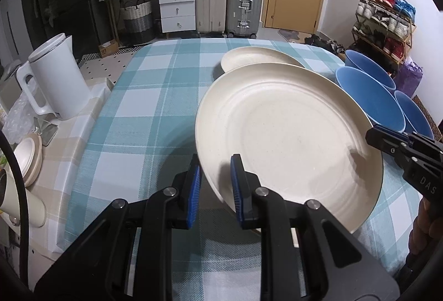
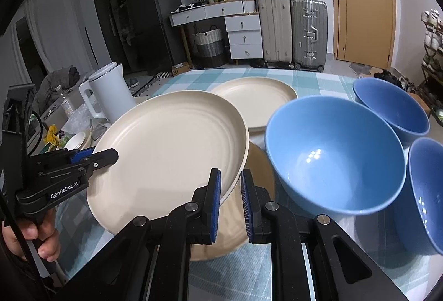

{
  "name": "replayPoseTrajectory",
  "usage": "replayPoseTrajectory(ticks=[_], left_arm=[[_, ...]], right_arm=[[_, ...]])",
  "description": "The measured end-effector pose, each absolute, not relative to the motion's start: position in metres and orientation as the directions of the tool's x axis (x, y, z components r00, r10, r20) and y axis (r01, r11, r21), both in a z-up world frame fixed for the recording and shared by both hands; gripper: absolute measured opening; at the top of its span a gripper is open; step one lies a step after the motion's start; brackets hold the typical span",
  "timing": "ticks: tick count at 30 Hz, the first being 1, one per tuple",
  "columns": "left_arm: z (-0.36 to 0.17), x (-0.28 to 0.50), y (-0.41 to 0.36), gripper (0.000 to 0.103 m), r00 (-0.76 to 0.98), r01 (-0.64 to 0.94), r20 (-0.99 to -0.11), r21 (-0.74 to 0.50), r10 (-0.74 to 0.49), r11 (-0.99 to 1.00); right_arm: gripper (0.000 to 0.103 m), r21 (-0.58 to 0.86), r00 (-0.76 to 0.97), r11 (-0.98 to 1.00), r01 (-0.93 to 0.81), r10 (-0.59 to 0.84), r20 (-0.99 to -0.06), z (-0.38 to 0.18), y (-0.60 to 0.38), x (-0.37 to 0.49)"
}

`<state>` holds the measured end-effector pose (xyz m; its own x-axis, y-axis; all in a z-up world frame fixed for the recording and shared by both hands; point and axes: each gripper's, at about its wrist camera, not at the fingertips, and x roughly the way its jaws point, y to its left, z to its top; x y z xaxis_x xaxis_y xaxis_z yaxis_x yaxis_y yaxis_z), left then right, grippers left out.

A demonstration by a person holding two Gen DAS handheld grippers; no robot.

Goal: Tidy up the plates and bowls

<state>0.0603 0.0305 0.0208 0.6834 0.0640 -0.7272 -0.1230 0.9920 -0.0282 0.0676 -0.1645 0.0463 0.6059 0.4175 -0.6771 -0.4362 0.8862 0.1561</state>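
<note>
In the centre of both views, a large round cream plate [image 1: 290, 140] [image 2: 171, 145] is lifted and tilted above the checked teal-and-white tabletop [image 1: 155, 96] [image 2: 326, 79]. The left tool [image 1: 214, 190] [image 2: 95, 155] straddles the plate's lower-left rim in the left wrist view, one blue-padded finger under the edge and the other on the upper face; a gap shows between pads and plate, so I cannot tell how firmly it is clenched. The right tool [image 2: 231, 197] [image 1: 387, 138] brackets the opposite rim, its left pad against the edge, its right pad apart from it, so its hold is also unclear. Below the raised plate, a second cream plate [image 2: 249, 217] lies flat on the tabletop. A third cream plate [image 1: 257, 58] [image 2: 257, 101] lies farther back, upper centre of each frame. Right of the plates stand three blue bowls: a large near bowl [image 2: 335, 154] [image 1: 368, 98], a far bowl [image 2: 390, 109] [image 1: 368, 65] and a right-edge bowl [image 2: 426, 195] [image 1: 412, 112]. At the left of each frame a white electric kettle [image 1: 55, 76] [image 2: 109, 89] stands on a side counter.
</note>
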Motion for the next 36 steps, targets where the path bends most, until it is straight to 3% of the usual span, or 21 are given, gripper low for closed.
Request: replayPoseTrajectory(ticks=[36], left_arm=[[-0.037,0.089,0.014,0.019,0.654,-0.075,-0.750,0.063,0.097,0.995]], right_arm=[[0.015,0.061,0.612,0.923,-0.381,0.301,-0.731,0.005,-0.172,0.071]])
